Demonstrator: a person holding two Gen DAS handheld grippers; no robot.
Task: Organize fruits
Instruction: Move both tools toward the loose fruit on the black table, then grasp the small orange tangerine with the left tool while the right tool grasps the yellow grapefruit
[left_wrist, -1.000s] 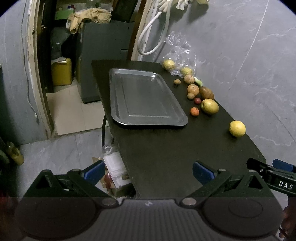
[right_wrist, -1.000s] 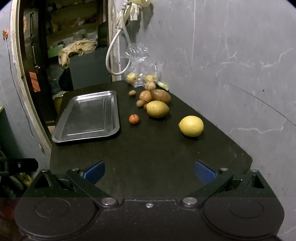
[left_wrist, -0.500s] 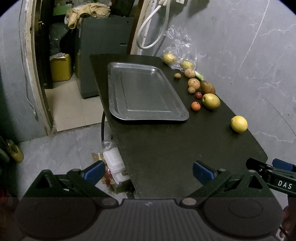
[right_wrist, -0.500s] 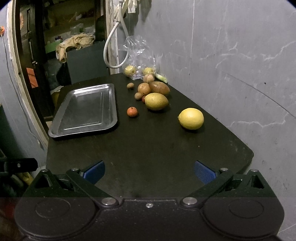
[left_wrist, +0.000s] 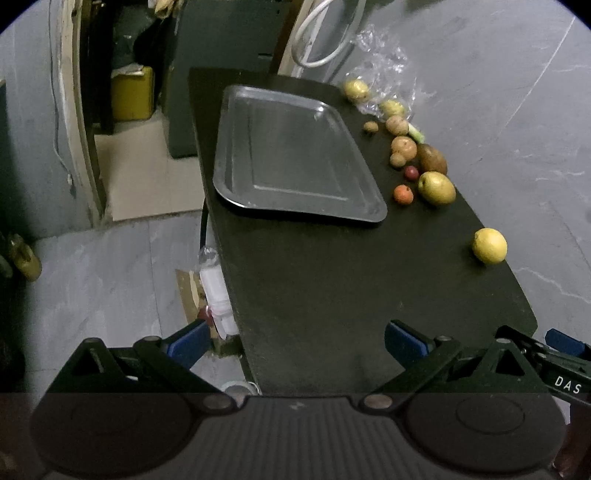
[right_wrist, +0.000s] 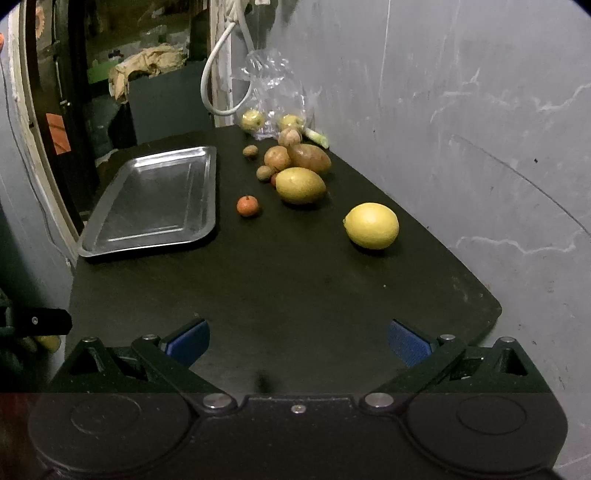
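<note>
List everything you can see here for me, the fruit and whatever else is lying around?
Table: one, black, against the grey wall.
Metal tray: one, silver, nothing on it, left part of the table.
Lemon: one, yellow, alone, nearest the grippers.
Yellow-green oval fruit: one, beyond the lemon.
Small orange-red fruit: one, between that fruit and the tray.
Brown oblong fruit: one, by the wall.
Small red fruit: one, mostly hidden in the right view.
Round brownish fruits: about four, tan, far cluster.
Plastic bag: one, clear, far corner, two yellow fruits at it.
Hose: one, white, hanging on the wall.
Left gripper: black, blue pads, open.
Right gripper: the same, open.
</note>
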